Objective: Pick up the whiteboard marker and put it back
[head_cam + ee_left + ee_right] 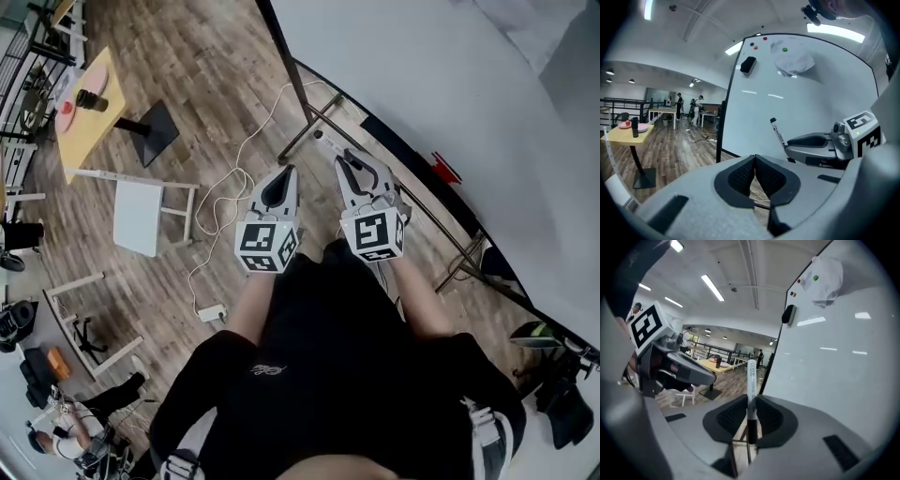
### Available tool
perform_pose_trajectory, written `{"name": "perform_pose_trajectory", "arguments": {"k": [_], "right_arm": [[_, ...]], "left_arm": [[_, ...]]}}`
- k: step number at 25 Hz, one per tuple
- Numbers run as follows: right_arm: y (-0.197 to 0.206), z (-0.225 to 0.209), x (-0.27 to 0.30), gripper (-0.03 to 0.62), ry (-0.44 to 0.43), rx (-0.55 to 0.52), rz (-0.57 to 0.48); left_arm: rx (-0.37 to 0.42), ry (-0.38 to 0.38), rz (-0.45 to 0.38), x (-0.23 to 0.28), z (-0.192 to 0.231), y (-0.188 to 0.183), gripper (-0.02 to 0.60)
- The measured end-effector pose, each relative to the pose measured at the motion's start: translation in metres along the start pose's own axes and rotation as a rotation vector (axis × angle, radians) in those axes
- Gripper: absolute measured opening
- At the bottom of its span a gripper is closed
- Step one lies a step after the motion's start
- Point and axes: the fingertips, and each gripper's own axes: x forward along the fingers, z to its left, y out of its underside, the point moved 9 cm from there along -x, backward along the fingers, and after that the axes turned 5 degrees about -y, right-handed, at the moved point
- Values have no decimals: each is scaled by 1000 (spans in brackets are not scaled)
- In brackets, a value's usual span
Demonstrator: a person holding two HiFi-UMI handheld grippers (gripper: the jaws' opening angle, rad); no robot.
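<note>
You stand on a wood-plank floor [206,66]; a yellow table [89,141] (black pedestal base [155,131]) sits to your left, strip lights [712,288] overhead.

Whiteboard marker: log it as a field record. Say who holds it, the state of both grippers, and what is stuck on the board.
right gripper: shut on the marker
marker pose: upright between the pads, white barrel sticking out past them
left gripper: jaws together, nothing between them
whiteboard: ahead of both grippers
on the board: black eraser, green magnet
</note>
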Motion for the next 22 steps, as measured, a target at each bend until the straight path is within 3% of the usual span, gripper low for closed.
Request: {"name": "perform_pose_trajectory", "arguments": {"k": [5, 9, 15, 18, 22], "right_arm": [[-4, -51, 26, 54, 14, -51, 167], [-2, -65, 43, 54, 42, -117, 324], [13, -63, 67, 54, 120, -119, 530], [19, -62, 84, 54, 164, -85, 619], [21, -49, 100, 54, 215, -120, 727]], "left_arm": [[-1, 89, 73, 62, 2, -41, 6], [26, 177, 94, 96, 14, -58, 6], [-35, 343, 159, 146, 45, -49, 6], [0, 416, 168, 175, 62, -50, 6], [28, 534, 208, 192, 72, -37, 6]]}}
